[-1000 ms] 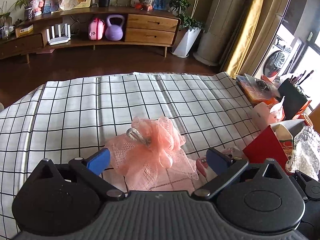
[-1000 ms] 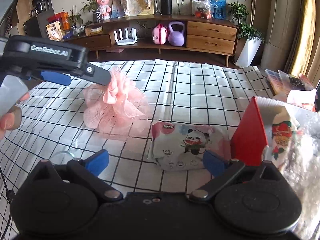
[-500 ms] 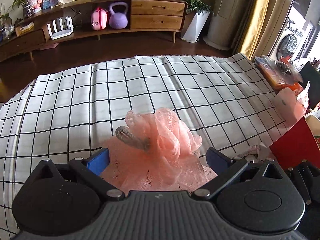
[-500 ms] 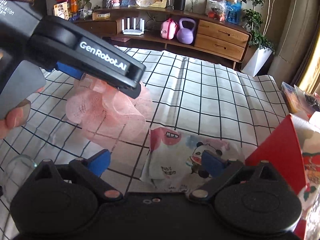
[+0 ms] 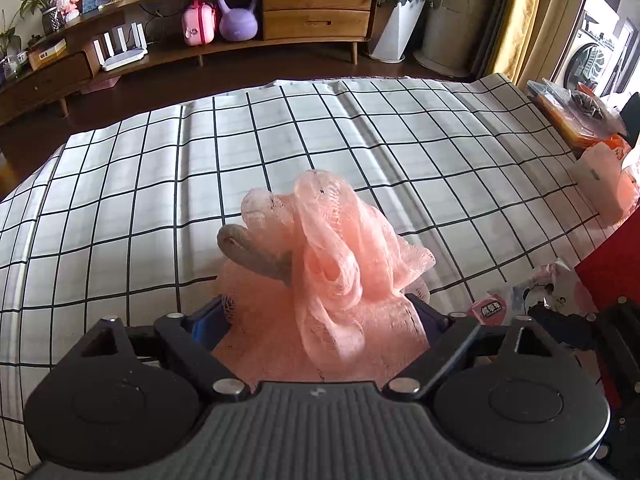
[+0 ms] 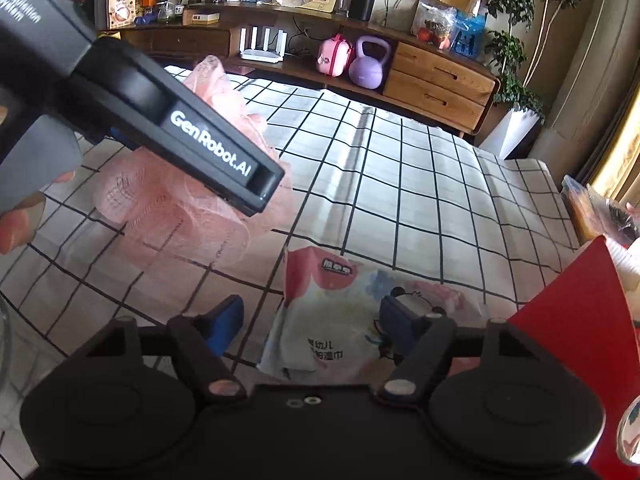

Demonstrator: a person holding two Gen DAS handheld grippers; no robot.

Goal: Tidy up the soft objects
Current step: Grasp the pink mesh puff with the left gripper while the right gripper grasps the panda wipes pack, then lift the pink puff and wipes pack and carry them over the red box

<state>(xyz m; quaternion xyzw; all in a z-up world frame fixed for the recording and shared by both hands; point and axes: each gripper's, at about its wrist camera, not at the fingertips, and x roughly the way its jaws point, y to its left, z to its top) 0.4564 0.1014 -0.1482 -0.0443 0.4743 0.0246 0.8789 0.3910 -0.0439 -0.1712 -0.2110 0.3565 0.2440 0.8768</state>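
Risk: the pink mesh bath pouf (image 5: 332,264) is loose netting and may pull out of a shallow pinch. We pitch both grippers steeply down over the checked bench (image 5: 160,184). The left gripper (image 5: 320,316) fingers have just been closing around the pouf. The right gripper (image 6: 312,316) fingers, also just closing, straddle the wipes pack (image 6: 360,312) without visibly pressing.
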